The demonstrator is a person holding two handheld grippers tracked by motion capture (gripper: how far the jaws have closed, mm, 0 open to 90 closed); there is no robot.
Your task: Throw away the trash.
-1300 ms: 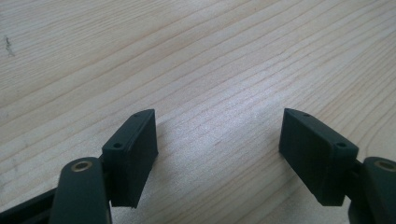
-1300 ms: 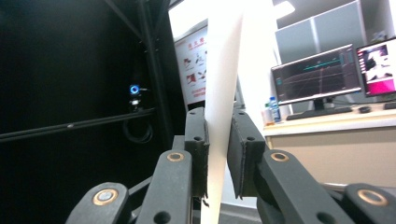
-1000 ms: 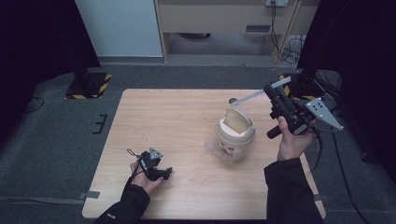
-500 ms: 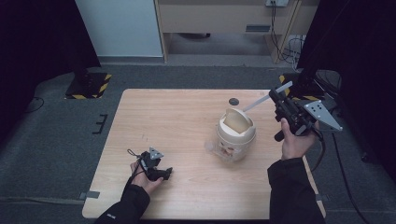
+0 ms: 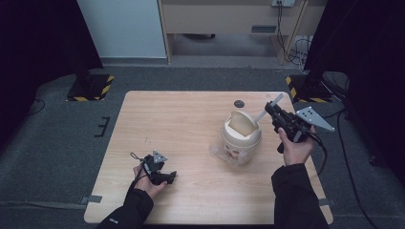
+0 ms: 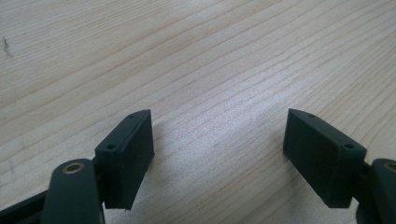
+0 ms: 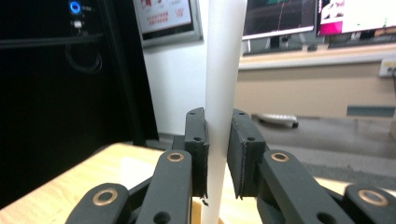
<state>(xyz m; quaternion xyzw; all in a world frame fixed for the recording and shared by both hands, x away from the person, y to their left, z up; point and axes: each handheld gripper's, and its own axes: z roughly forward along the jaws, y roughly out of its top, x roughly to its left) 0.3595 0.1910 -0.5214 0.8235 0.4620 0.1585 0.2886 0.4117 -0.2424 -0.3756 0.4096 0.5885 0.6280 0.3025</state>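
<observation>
A cream tub (image 5: 241,139) with a swing lid stands right of the table's middle. My right gripper (image 5: 268,109) is held just right of the tub, raised above the table. It is shut on a white stick (image 5: 265,111) that slants across its jaws toward the tub's top. In the right gripper view the white stick (image 7: 224,70) runs upright between the two pads (image 7: 197,140). My left gripper (image 5: 171,176) rests on the table near the front left. Its jaws (image 6: 219,154) stand wide apart over bare wood with nothing between them.
A small dark round disc (image 5: 239,103) lies on the wooden table (image 5: 181,124) behind the tub. Grey carpet surrounds the table, with black stands and cables at the back right.
My right gripper has come down and in toward the tub with the white stick, whose far end now points at the tub's top. The left gripper has stayed still.
</observation>
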